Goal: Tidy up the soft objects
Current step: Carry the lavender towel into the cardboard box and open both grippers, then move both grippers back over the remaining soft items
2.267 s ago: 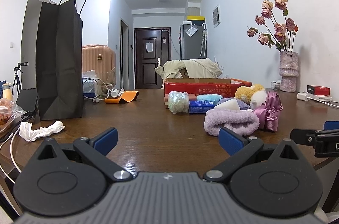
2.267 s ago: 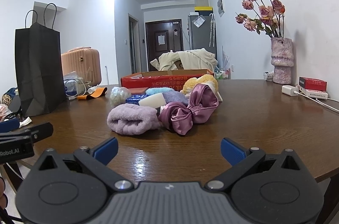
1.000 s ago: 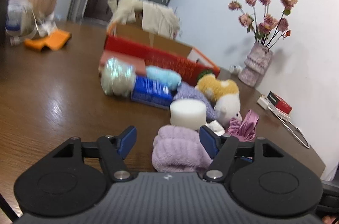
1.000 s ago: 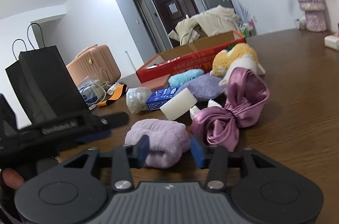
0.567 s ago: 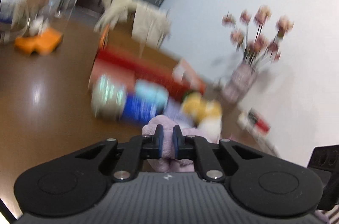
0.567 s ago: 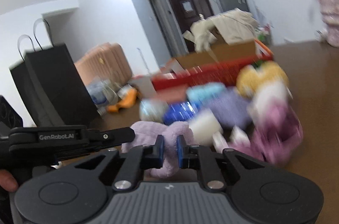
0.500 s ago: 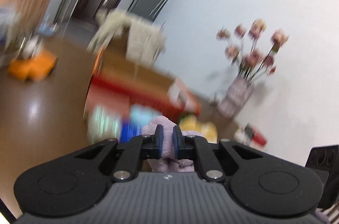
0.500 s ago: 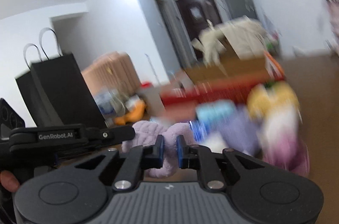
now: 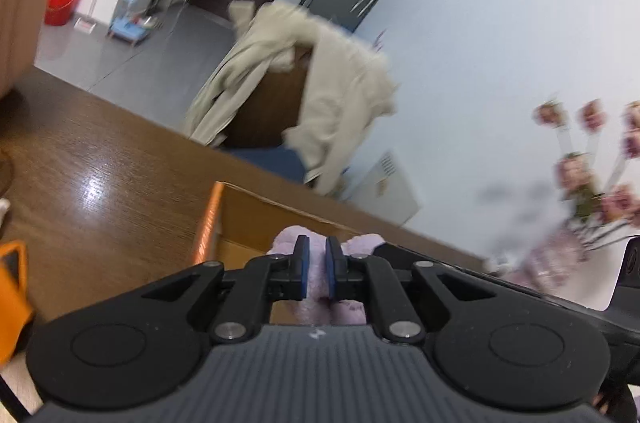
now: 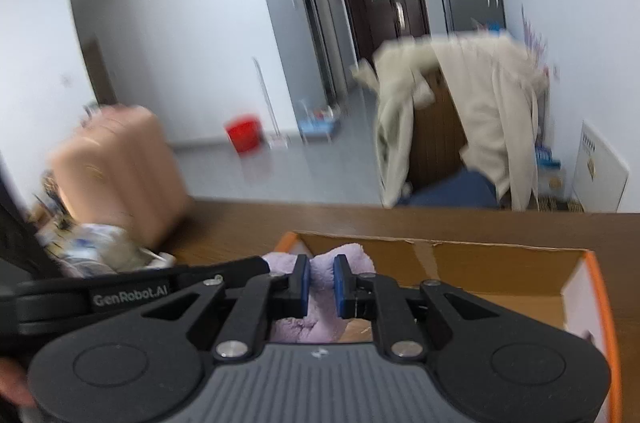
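Note:
Both grippers pinch the same fluffy lilac towel roll [image 9: 360, 245], also in the right wrist view [image 10: 352, 259]. My left gripper [image 9: 317, 273] is shut on one part of it. My right gripper [image 10: 321, 281] is shut on another part. The roll hangs over the open cardboard box with orange-red sides [image 10: 500, 267]; the box's near left corner shows in the left wrist view [image 9: 240, 219]. The left gripper's body crosses the right wrist view at the lower left. The other soft items are out of view.
The brown wooden table [image 9: 92, 175] runs behind the box. A chair draped with a beige coat [image 10: 472, 111] stands beyond the far edge. A pink suitcase [image 10: 120, 175] and a plastic-wrapped bundle [image 10: 92, 247] sit at left. A vase of dried flowers [image 9: 580, 183] stands at right.
Both grippers closed on the lilac roll, lifted it off the table and carried it forward over the box. The pile of other soft items has dropped out of view.

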Available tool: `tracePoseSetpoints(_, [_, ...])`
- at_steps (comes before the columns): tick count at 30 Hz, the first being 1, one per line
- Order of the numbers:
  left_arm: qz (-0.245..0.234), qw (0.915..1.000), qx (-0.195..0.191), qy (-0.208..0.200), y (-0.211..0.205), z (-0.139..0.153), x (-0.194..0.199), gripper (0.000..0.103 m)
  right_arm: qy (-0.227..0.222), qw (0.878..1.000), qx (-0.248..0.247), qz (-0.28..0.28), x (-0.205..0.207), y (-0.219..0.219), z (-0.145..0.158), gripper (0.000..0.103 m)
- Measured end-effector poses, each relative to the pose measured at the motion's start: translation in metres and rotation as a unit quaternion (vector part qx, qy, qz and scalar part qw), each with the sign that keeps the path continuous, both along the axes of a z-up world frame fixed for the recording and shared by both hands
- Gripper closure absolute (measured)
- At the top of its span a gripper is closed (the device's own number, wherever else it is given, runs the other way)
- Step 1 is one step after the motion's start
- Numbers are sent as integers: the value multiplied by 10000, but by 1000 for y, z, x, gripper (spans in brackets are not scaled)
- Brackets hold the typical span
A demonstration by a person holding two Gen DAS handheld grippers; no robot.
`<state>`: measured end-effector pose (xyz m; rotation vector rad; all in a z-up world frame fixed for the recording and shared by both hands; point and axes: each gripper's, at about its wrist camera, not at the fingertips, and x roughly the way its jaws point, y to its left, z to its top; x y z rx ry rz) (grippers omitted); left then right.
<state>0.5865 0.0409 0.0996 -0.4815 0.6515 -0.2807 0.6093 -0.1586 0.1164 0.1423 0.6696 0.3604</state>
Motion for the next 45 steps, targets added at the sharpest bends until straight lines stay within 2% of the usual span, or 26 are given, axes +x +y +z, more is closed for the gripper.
tracePoseSetpoints(2, [124,9996,264,64,-3,-12,20,94,291,9995,54,-88,35,3,-27,90])
tracePoseSetpoints(3, [177,9990,393,119,-4,-17,27,93,394,9991,78,-114,38,2,-39,87])
tracePoseSetpoints(5, [164,9990,398,129,-4,-21,33,91,694,9973,-1,-227,53,3,-56,86])
tracePoseSetpoints(8, [98,9990,436,90,-1,-17,30,90,690,9971,204,-250,47,-1,-55,76])
tracePoseSetpoints(11, [138,9980,609,3,-2,1,18,85,450,9983,222,-285,24,-11,-29,67])
tracePoseSetpoints(13, [177,9968,784,-46,-4,21,-1,62,286,9989,186,-306,2,-21,-2,60])
tracePoseSetpoints(17, [200,9939,998,-429,-7,72,-54,44,-236,9989,90,-403,-56,-45,59,47])
tracePoseSetpoints(19, [181,9925,1066,-574,-8,98,-87,25,-414,9981,68,-459,-85,-59,82,43])
tracePoseSetpoints(21, [188,9889,1218,-835,-9,121,-129,14,-558,9977,-17,-398,-121,-71,104,38])
tracePoseSetpoints(24, [111,9833,1478,-1058,-13,140,-183,8,-747,9963,-242,-339,-173,-88,123,25])
tracePoseSetpoints(26, [110,9817,1541,-1111,-12,144,-213,6,-860,9952,-338,-316,-207,-99,126,23])
tracePoseSetpoints(30, [140,9783,1666,-1222,-9,136,-273,3,-1043,9937,-288,-276,-272,-118,116,20])
tracePoseSetpoints(33, [130,9735,1741,-1477,-7,117,-324,0,-1325,9907,-207,-235,-327,-129,98,19])
tracePoseSetpoints(35, [138,9730,1663,-1594,-4,101,-356,0,-1541,9874,-193,-290,-362,-133,83,19])
tracePoseSetpoints(38, [-95,9770,1355,-1645,-2,74,-396,0,-2078,9770,-284,-399,-418,-135,55,17])
tracePoseSetpoints(40, [-230,9771,1281,-1680,-4,55,-419,0,-2390,9686,-380,-567,-446,-134,32,11])
tracePoseSetpoints(45, [-244,9807,1013,-1657,-3,7,-464,0,-2460,9629,-609,-924,-500,-126,-29,10])
